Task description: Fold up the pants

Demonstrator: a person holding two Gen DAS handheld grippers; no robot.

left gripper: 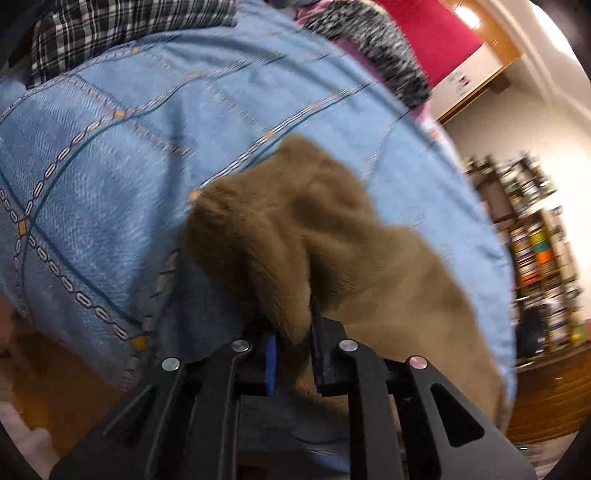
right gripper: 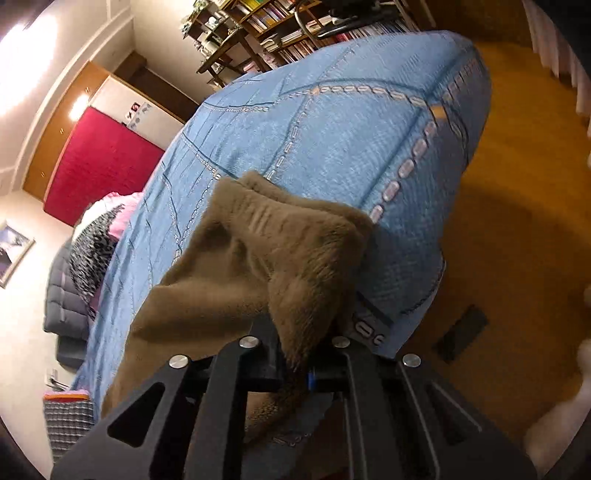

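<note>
The brown fleece pants hang bunched over the blue patterned bedspread. My left gripper is shut on a fold of the pants, the cloth pinched between its blue pads. In the right wrist view my right gripper is shut on another part of the pants, lifted above the bedspread. The rest of the pants drapes down toward the bed edge.
A plaid cloth and a speckled grey garment lie at the far end of the bed. A pile of clothes sits by the red headboard. Bookshelves and wooden floor surround the bed.
</note>
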